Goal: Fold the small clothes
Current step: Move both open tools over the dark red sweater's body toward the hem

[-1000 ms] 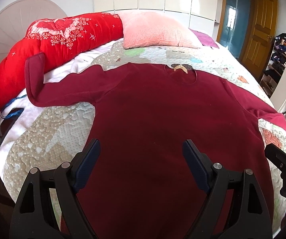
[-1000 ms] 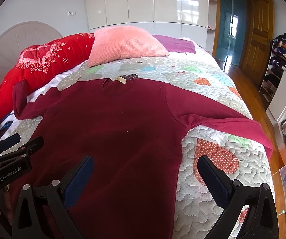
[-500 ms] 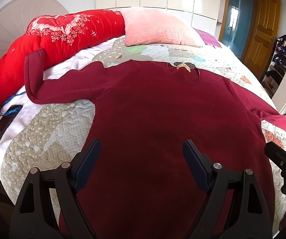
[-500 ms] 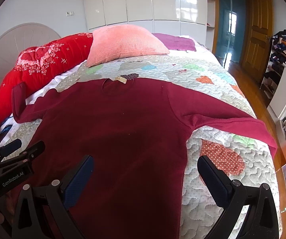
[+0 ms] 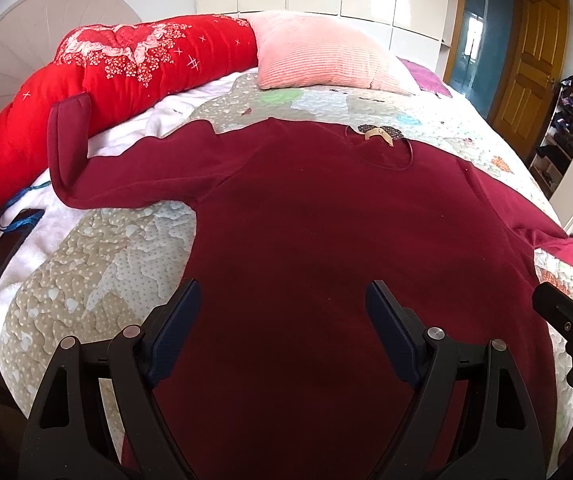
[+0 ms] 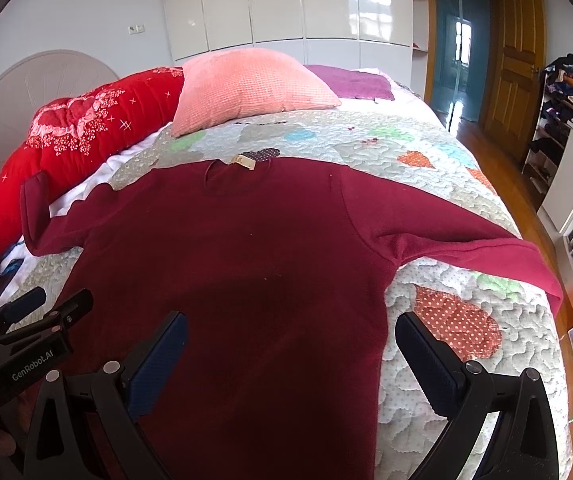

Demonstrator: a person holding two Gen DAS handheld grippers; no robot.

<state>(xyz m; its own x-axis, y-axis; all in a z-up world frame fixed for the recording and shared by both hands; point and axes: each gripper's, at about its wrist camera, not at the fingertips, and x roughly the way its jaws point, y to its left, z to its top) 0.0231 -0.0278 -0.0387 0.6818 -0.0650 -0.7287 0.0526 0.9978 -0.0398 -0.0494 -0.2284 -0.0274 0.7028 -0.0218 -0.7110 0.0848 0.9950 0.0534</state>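
Left gripper (image 5: 282,304): black frame, dark blue pads, fingers spread wide and grasping nothing, poised over the lower body of the garment. Right gripper (image 6: 292,338): same build, fingers likewise spread and empty, straddling the garment's right side edge, one finger over cloth, the other over bare quilt.

Sweater (image 5: 326,240): dark red, long-sleeved, soft matte fleecy knit, round neckline with a tan label. Lies flat and face up on the bed, hem at the near edge, neck toward the pillows; long axis runs near to far. Sleeves stretch out to either side; the left cuff (image 5: 68,136) stands turned up against the red bolster, the right sleeve (image 6: 486,252) drapes toward the bed's right edge.

Quilt (image 6: 446,200): pale patchwork, stitched in wavy lines, with dotted heart patches in orange, green and blue. Covers the bed.

Phone (image 5: 6,248): dark, flat, on white bedding at the left edge, beside a blue cord and a crumpled tissue.

Bolster (image 5: 126,68): bright red, padded, with white floral embroidery, curved along a rounded pale headboard.

Pillow (image 6: 250,84): pink, ribbed, square. A purple cloth (image 6: 350,82) lies flat beside it.

Room beyond: glossy white wardrobe doors, wooden door (image 6: 520,52), wooden floor, cluttered white shelving at right.
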